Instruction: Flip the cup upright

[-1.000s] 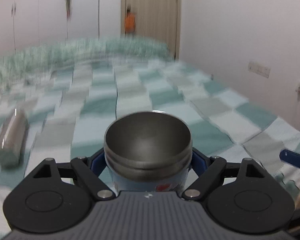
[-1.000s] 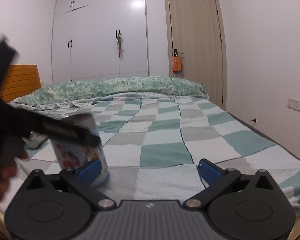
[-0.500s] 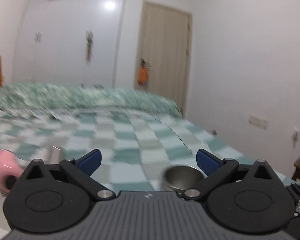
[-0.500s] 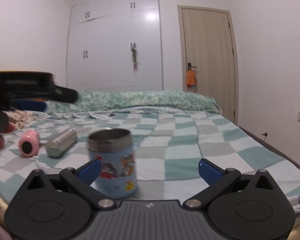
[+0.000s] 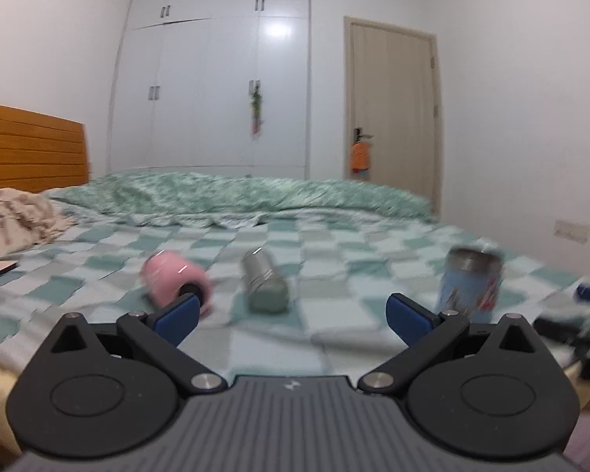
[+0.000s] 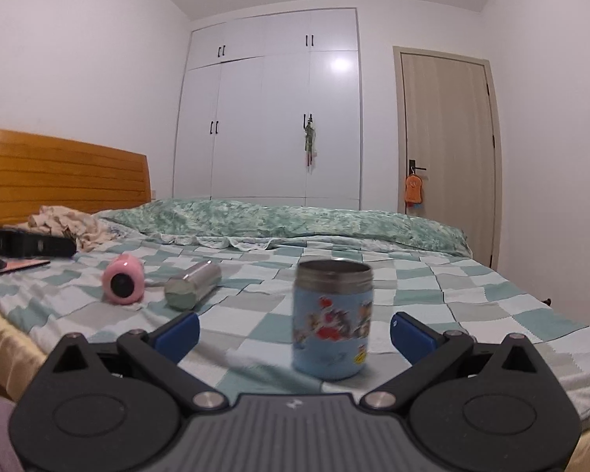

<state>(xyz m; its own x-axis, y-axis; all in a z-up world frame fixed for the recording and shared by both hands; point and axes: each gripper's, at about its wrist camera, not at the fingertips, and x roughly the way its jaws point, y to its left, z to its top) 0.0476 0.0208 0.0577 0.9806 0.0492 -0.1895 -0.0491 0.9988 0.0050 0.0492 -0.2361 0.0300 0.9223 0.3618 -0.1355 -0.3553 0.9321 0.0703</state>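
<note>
A light blue cartoon-printed cup [image 6: 332, 320] with a steel rim stands upright on the checked bed cover, mouth up. It also shows in the left wrist view [image 5: 470, 285], to the right. My right gripper [image 6: 295, 332] is open and empty, with the cup just beyond its fingers. My left gripper [image 5: 291, 310] is open and empty, well back from the cups. A silver cup [image 5: 264, 281] and a pink cup [image 5: 175, 281] lie on their sides; they also show in the right wrist view as the silver cup [image 6: 192, 284] and the pink cup [image 6: 122, 280].
A green quilt [image 6: 287, 222] is bunched across the far side of the bed. A wooden headboard [image 6: 59, 175] and crumpled cloth [image 6: 69, 224] are at the left. The left gripper's dark body [image 6: 27, 244] shows at the left edge. A wardrobe and a door stand behind.
My left gripper let go of the blue cup, which now stands upright, and drew back and to the left. My right gripper tilted up a little.
</note>
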